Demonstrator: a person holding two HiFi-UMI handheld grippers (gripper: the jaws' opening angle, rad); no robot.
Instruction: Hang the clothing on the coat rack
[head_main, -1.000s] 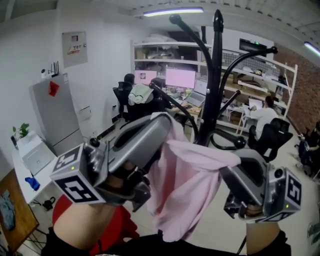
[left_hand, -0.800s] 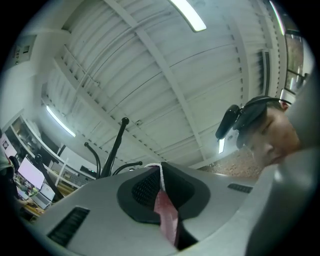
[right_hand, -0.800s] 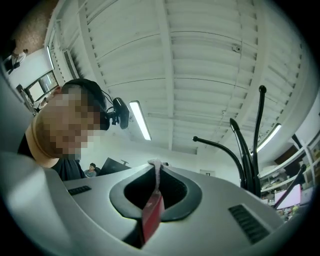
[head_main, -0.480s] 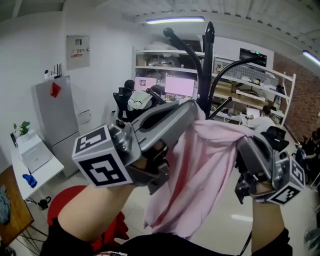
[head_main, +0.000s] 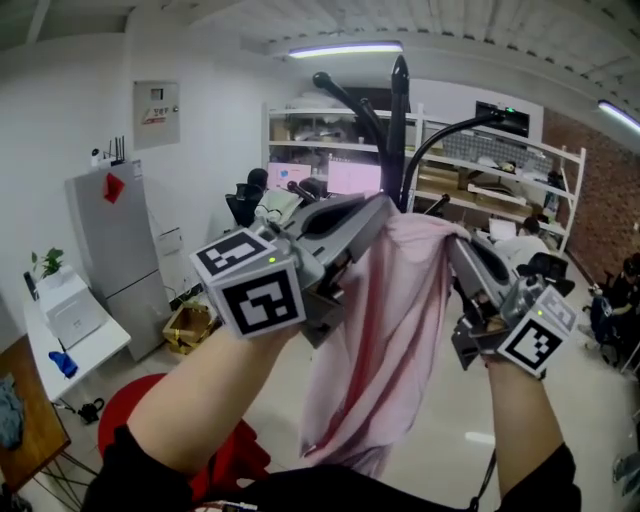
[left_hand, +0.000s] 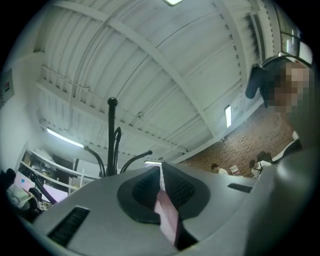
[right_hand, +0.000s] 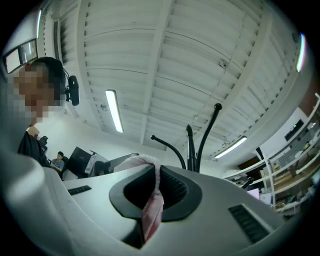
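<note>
A pink garment (head_main: 385, 330) hangs between my two grippers in the head view, stretched at its top edge and drooping below. My left gripper (head_main: 385, 208) is shut on the garment's left upper edge; pink cloth (left_hand: 167, 215) shows pinched between its pads. My right gripper (head_main: 450, 243) is shut on the right upper edge, with cloth (right_hand: 151, 207) clamped in its jaws. The black coat rack (head_main: 399, 130) stands just behind the garment, its central pole and curved hooks rising above the cloth. The rack also shows ahead in the left gripper view (left_hand: 111, 140) and the right gripper view (right_hand: 192, 145).
An office lies behind: white shelving (head_main: 500, 170) with boxes, desks with monitors (head_main: 352, 175), seated people (head_main: 527, 240), a grey cabinet (head_main: 120, 245) at left, a white table (head_main: 75, 320) and a red stool (head_main: 150, 420) low at left. A brick wall (head_main: 610, 200) stands right.
Both grippers have risen and drawn closer together with the garment, toward the rack's top. The rack now stands directly behind the cloth's upper edge.
</note>
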